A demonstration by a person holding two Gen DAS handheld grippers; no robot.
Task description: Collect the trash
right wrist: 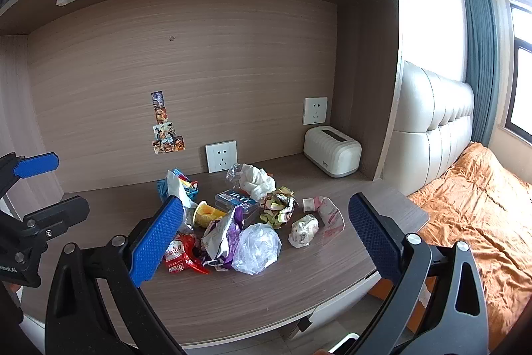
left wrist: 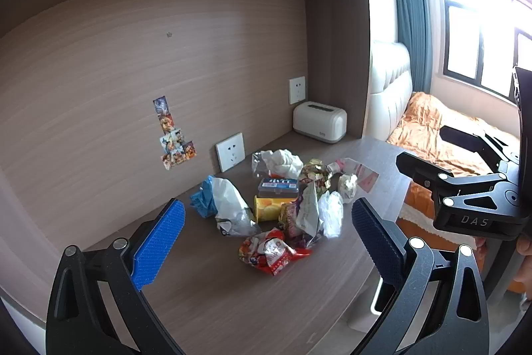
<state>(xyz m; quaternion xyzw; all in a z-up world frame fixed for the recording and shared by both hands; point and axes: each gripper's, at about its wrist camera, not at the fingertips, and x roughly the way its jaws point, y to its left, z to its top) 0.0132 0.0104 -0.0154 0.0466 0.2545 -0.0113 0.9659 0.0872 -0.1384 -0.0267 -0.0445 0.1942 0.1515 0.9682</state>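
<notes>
Approach step judged; nothing grasped. Left gripper point(left wrist: 267, 233) and right gripper point(right wrist: 266, 235) held with jaws apart, empty. Trash pile point(left wrist: 282, 198) lay ahead between fingers, on desk point(left wrist: 212, 288). Next move judged: descent onto nearest red wrapper point(left wrist: 269, 252), closure required.

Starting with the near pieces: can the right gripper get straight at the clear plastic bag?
Probably yes. The clear plastic bag lies at the pile's front edge, ahead of the open right gripper, with only bare desk before it.

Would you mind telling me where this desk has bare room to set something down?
The desk is bare along its front edge, nearer than the red snack wrapper and clear plastic bag. Its left end is also bare, left of the blue wrapper. The middle is crowded with trash, back to the wall socket and tissue box.
</notes>
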